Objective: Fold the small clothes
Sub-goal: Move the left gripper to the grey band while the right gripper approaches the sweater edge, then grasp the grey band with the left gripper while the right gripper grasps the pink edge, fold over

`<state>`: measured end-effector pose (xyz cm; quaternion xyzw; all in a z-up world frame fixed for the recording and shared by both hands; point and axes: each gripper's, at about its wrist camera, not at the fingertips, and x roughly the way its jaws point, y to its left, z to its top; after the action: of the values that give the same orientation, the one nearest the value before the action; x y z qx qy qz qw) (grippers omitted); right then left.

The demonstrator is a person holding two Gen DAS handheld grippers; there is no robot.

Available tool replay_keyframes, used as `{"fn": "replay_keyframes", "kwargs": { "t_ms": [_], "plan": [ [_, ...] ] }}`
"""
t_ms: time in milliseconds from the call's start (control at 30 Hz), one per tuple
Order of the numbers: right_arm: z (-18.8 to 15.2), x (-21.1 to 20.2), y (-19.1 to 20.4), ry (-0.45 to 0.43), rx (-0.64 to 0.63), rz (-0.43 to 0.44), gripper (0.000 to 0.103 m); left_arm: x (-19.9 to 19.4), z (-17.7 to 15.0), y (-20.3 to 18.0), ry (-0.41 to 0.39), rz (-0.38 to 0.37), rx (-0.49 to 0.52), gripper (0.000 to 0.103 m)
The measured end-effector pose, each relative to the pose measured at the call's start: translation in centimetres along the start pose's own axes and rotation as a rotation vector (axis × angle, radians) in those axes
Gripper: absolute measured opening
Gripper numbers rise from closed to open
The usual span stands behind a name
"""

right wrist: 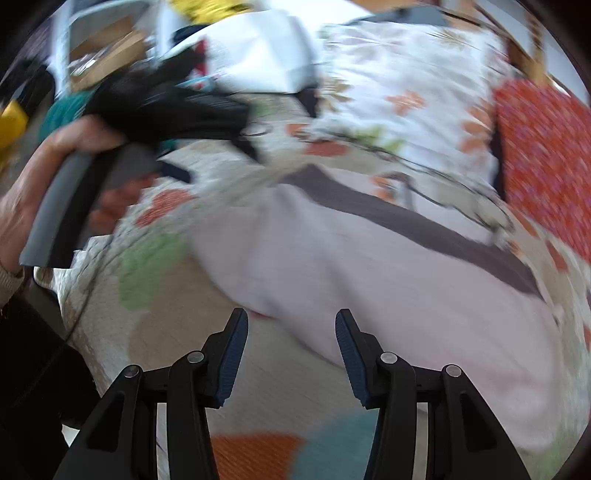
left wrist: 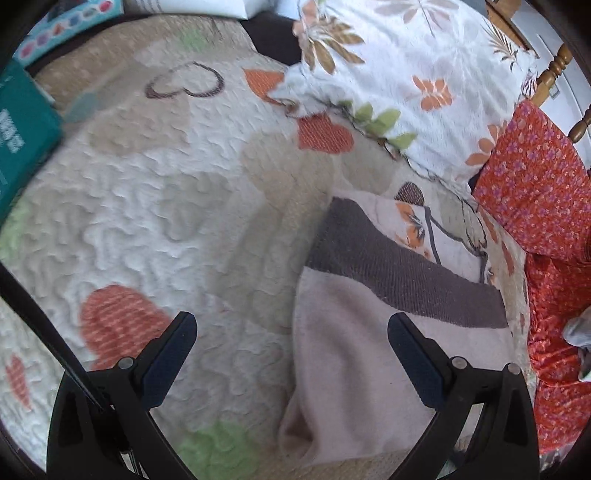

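A small pale pink garment (left wrist: 343,354) with a dark grey waistband (left wrist: 399,269) lies folded on the quilted bedspread (left wrist: 147,199). In the left wrist view my left gripper (left wrist: 291,325) hovers open above the garment's left edge, nothing between its fingers. The right wrist view is blurred; the same garment (right wrist: 369,266) fills its middle. My right gripper (right wrist: 291,325) stands open just short of the garment's near edge and holds nothing. A person's hand (right wrist: 55,173) grips the left tool's grey handle at the left.
A white floral pillow (left wrist: 406,74) lies behind the garment. An orange-red flowered cloth (left wrist: 539,192) is at the right. A teal box (left wrist: 18,133) and a patterned box (left wrist: 66,26) sit at the bed's far left. A wooden bedpost (left wrist: 554,74) stands at the back right.
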<state>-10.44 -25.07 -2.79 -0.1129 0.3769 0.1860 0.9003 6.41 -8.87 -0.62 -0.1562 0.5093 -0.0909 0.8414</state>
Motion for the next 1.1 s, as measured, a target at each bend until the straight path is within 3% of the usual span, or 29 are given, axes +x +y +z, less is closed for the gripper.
{"fn": "replay_keyframes", "kwargs": {
  "t_ms": [167,367,700,767,833,900,933,967,1100],
  "plan": [
    [1.5,2.9,4.1,-0.011,-0.117,-0.016,0.053,2.1,1.0,-1.3,0.031,-0.036,0.072,0.103],
    [1.8,5.7,6.8,0.007,-0.173,-0.032,0.053,4.6,2.6,-1.1,0.108,-0.154,0.002,0.102],
    [3.0,8.2,6.6,-0.006,-0.168,-0.062,0.048,7.5,4.0,-2.2,0.194,-0.241,0.018,0.096],
    [3.4,8.7,6.3,-0.010,-0.161,-0.062,0.046,7.8,4.1,-2.3,0.213,-0.275,0.012,0.083],
    [3.5,9.0,6.3,-0.012,-0.158,-0.064,0.044,8.1,4.1,-2.5,0.213,-0.260,0.019,0.076],
    [3.6,9.2,6.3,-0.017,-0.157,-0.069,0.038,8.3,3.9,-3.2,0.221,-0.255,0.060,0.049],
    [3.6,9.3,6.3,-0.017,-0.156,-0.071,0.028,8.8,3.7,-3.4,0.253,-0.270,0.065,0.018],
    [3.6,9.4,6.1,-0.017,-0.156,-0.083,0.016,9.2,3.6,-3.4,0.277,-0.275,0.055,0.014],
    [3.9,8.5,4.8,-0.041,-0.094,-0.068,0.009,8.5,3.9,-3.3,0.245,-0.271,0.012,0.012]
  ]
}}
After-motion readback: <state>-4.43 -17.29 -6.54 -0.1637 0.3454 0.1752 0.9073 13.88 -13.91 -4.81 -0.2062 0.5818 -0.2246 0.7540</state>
